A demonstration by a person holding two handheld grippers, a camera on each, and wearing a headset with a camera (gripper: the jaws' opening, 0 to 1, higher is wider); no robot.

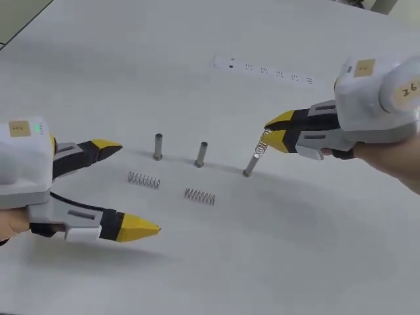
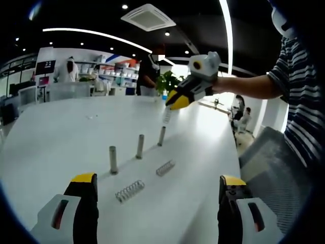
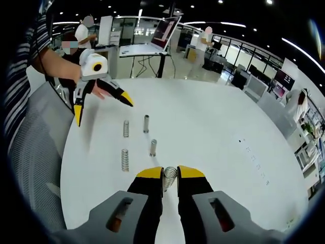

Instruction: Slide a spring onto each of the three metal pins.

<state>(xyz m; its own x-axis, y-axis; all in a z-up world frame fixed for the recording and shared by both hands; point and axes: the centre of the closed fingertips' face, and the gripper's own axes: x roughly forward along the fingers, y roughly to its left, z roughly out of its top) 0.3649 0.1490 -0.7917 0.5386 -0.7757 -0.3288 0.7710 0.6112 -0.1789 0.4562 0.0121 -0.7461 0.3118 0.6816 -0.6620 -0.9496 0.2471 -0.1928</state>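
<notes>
Your left tool (image 1: 138,187) hangs wide open and empty at the frame's left, above the worktop (image 1: 275,262). One loose spring (image 1: 144,180) lies just below the left pin (image 1: 158,146), a second spring (image 1: 199,196) below the middle pin (image 1: 201,154). At the right, your right tool (image 1: 268,134) pinches a third spring (image 1: 261,148) at the top of the right pin (image 1: 250,165)

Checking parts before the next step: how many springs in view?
3. The left spring lies on the table before the left pin, the middle spring before the middle pin. The third spring is pinched in the right tongs just over the right pin. None looks hidden.
</notes>
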